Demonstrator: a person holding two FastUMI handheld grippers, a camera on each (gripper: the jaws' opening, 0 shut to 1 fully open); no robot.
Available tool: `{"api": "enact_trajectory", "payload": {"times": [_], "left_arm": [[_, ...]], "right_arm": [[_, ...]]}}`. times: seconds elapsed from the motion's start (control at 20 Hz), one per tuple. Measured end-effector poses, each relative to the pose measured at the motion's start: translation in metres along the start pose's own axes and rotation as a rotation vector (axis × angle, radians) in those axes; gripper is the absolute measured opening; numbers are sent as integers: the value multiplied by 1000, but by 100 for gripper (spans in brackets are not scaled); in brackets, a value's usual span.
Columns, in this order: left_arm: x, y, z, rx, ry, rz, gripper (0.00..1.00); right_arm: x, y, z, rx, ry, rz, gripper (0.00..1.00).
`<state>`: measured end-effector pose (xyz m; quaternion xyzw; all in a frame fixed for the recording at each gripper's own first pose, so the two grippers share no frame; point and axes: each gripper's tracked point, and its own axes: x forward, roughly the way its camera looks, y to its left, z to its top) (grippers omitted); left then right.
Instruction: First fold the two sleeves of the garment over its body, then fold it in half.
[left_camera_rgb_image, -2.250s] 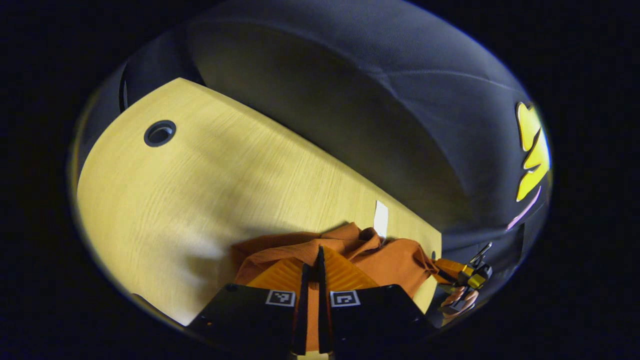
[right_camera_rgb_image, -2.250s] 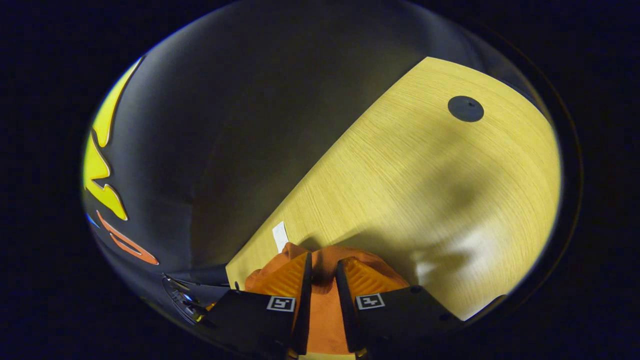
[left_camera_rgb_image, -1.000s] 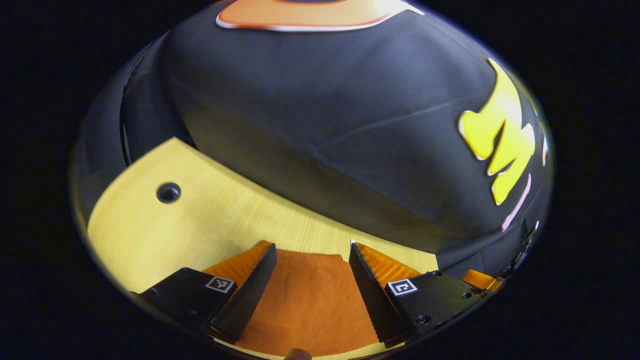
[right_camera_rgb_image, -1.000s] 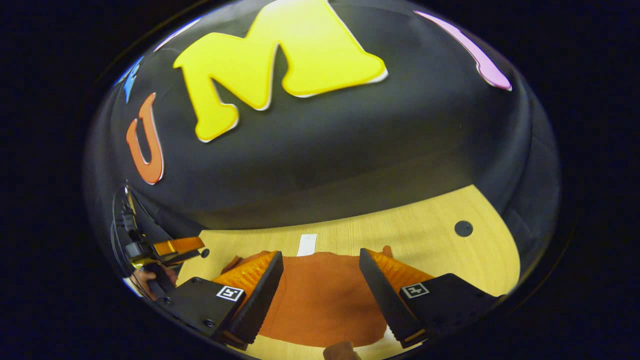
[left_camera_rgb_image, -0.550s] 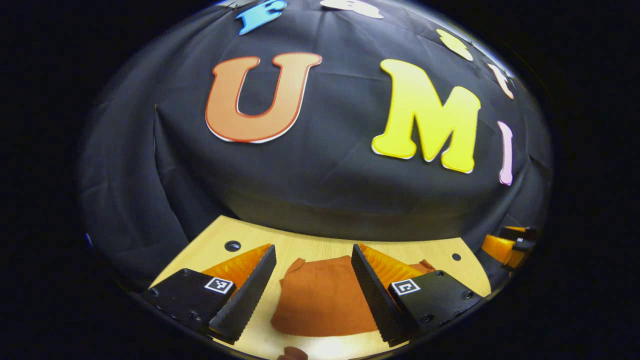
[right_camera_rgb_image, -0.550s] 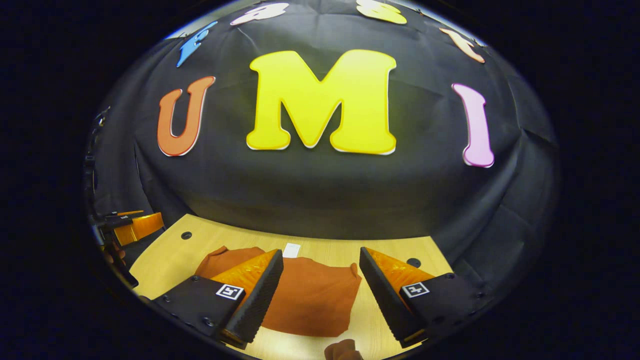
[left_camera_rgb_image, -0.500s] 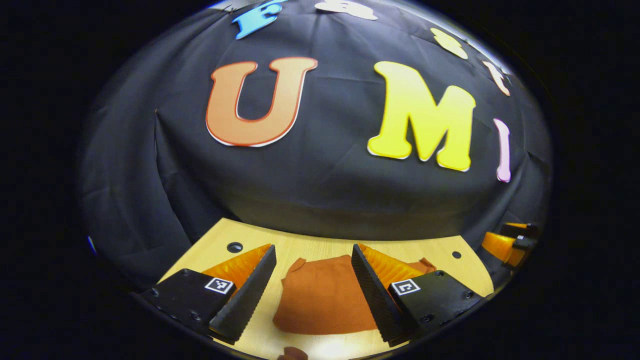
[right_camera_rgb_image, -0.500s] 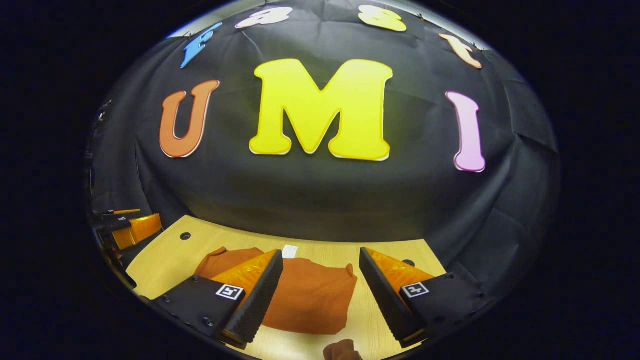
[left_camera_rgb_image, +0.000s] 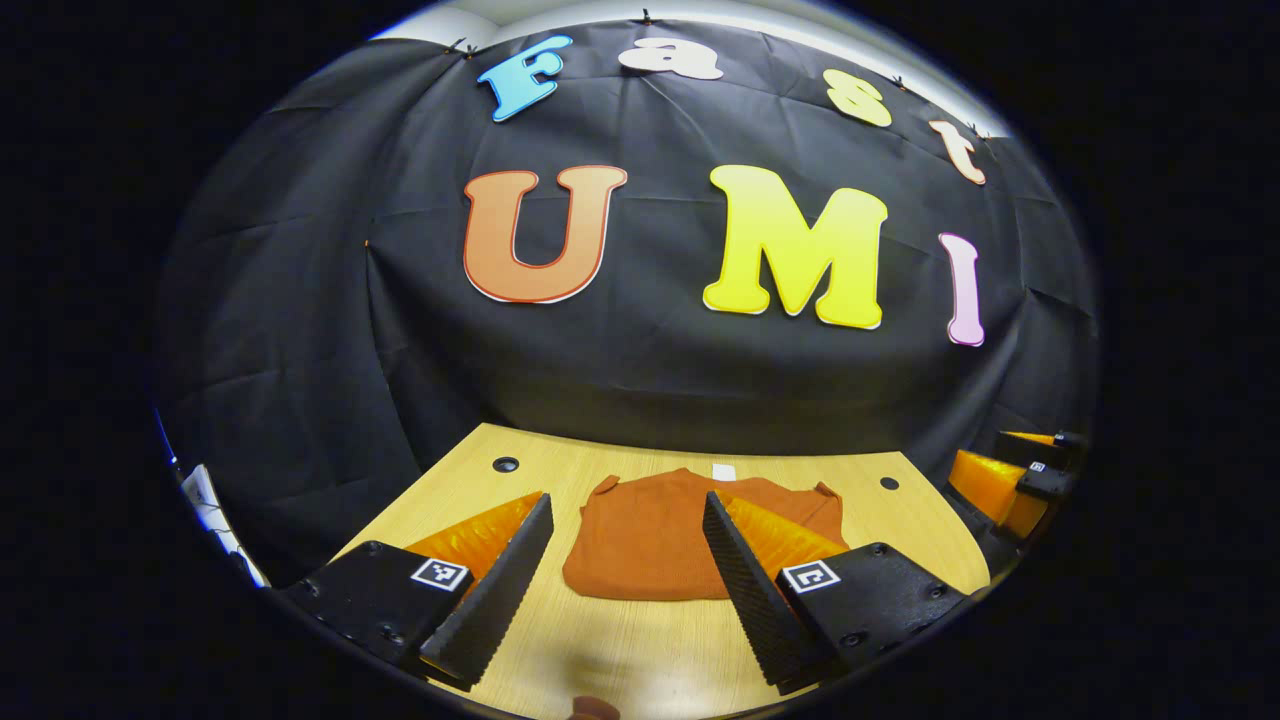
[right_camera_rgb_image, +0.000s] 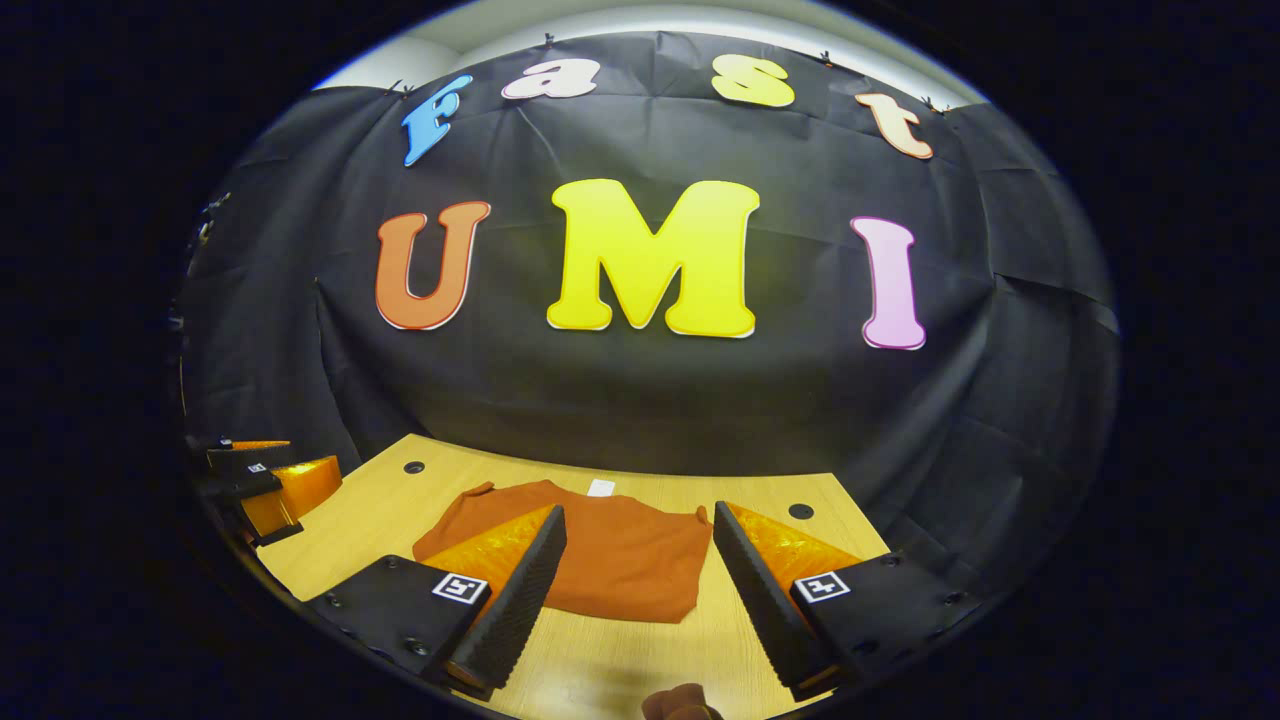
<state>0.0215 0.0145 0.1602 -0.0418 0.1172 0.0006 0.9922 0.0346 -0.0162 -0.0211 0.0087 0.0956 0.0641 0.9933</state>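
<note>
Garment: orange, folded into a compact flat rectangle, lying on the wooden surface toward its far side, near the black cloth wall. Right gripper view shows the same garment, edges fairly square, one small corner poking up at the far left.

Small white tag sits on the surface at the garment's far edge, touching or just beside it; can't tell which. Same tag in the right gripper view.

Left hand-held gripper: fingers wide apart, nothing between them, held above the near part of the surface, clear of the garment. Its right finger overlaps the garment's right part in view, no contact visible.

Right hand-held gripper: fingers wide apart too, holding nothing, also on the near side and off the cloth.

Each gripper shows at the edge of the other's view: right one at far right, left one at far left, both beside the surface edges.

Surface has round dark holes near the far corners.

A fingertip-like bit shows at the bottom edge of the right gripper view; too cropped to say more.
</note>
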Motion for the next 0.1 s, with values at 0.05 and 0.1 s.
{"api": "enact_trajectory", "payload": {"times": [0.05, 0.1], "left_arm": [[-3, -1, -1, -5, -2, -7, 98], [-6, -5, -1, -8, -4, -16, 98]], "right_arm": [[-4, -1, 1, 3, -9, -10, 95], [-5, 0, -1, -1, -10, -9, 95]]}}
